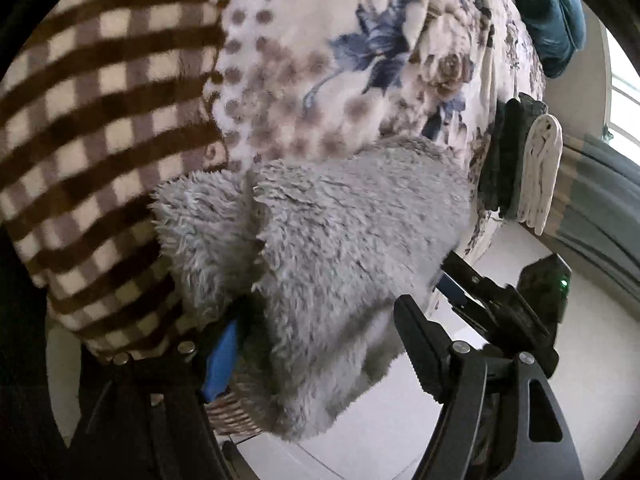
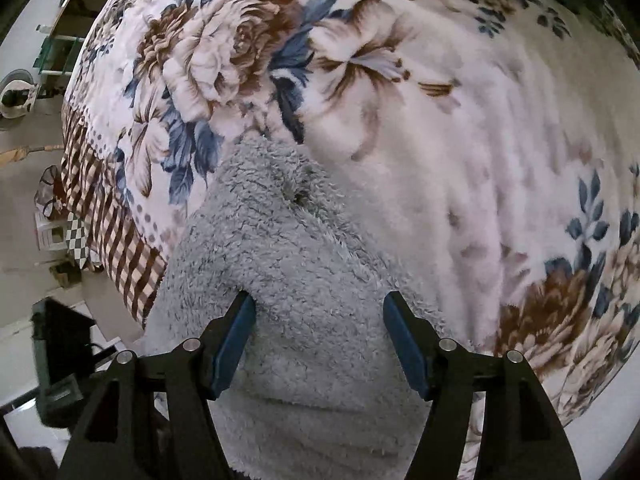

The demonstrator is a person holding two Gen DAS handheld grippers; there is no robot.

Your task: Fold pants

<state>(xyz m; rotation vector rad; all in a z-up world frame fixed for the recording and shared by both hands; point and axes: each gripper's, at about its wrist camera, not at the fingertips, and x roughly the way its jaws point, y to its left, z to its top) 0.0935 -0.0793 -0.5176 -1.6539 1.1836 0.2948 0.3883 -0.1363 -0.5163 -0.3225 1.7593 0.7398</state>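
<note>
Fluffy pale grey-blue fleece pants [image 2: 304,288]: plain, no pattern. Plush cream bed blanket [image 2: 420,128]: brown roses, blue leaves; grey dot band, brown-cream check border [image 1: 100,120]. Black claw arms, blue pads [image 2: 404,344]. White tiled floor [image 1: 360,432]. Teal cloth [image 1: 552,12] at bed's far edge.

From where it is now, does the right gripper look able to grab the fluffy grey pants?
Probably yes. The right gripper hangs open just over the grey pants on the floral blanket, its fingers straddling the fleece, with nothing between them and the cloth.
</note>
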